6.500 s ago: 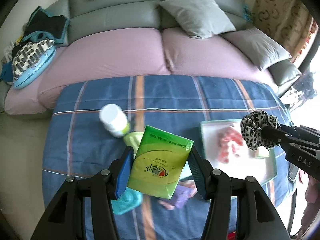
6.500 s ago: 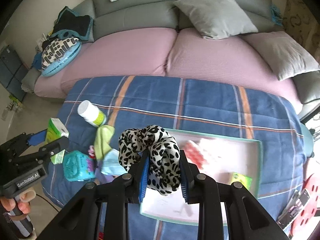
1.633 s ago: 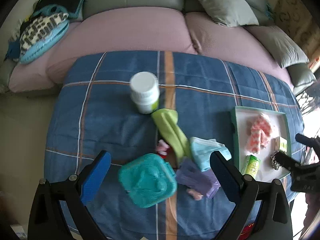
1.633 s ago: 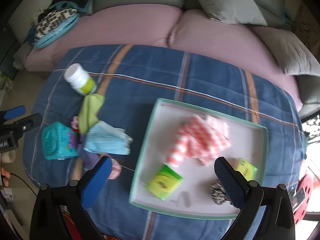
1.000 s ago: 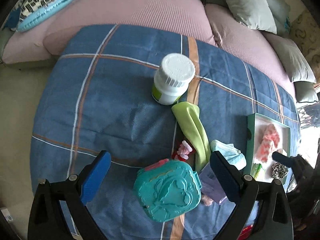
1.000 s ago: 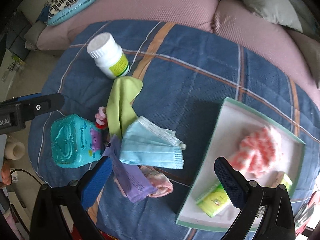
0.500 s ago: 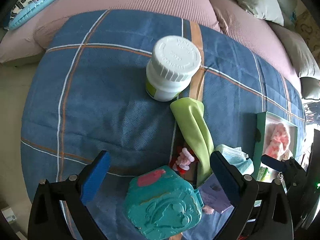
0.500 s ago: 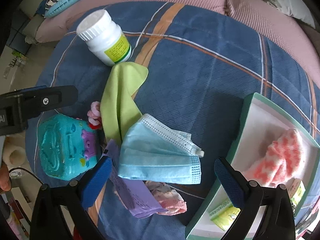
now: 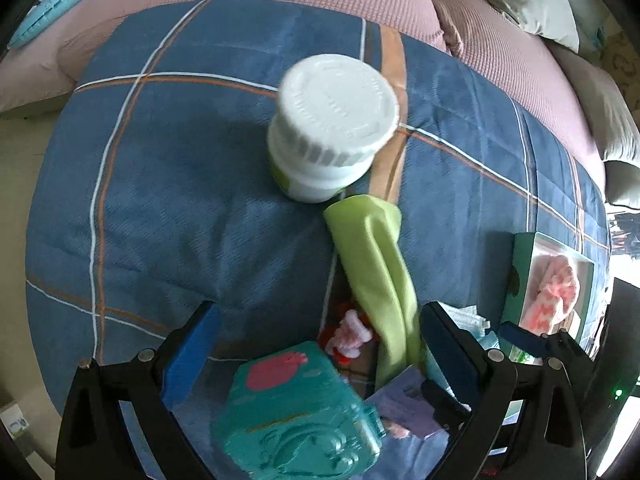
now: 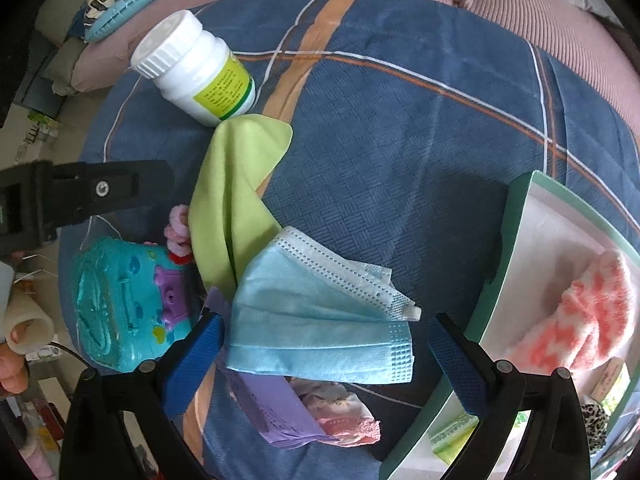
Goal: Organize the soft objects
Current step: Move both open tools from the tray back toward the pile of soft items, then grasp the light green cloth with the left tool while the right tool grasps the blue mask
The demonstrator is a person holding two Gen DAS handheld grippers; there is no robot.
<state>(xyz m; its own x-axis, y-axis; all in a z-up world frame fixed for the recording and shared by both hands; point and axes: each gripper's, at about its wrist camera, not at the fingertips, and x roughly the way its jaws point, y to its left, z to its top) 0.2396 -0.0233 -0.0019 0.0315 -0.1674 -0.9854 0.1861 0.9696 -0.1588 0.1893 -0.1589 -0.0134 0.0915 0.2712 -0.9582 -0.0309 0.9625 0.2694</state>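
Between the right gripper's (image 10: 326, 354) fingers (image 10: 200, 354) lies the mask (image 10: 316, 320).

The left gripper (image 9: 316, 344) is spread wide, its blue-padded fingers (image 9: 188, 350) set well apart and holding nothing, tilted downward. The right gripper (image 10: 326, 354) is likewise spread wide and empty, its fingers (image 10: 454, 360) angled down. In the right wrist view the left gripper's black body reaches in from the left edge, with the bare fingertips of the person's left hand (image 10: 12, 372) showing beneath it. In the left wrist view the right gripper's blue-tipped finger shows at the lower right.
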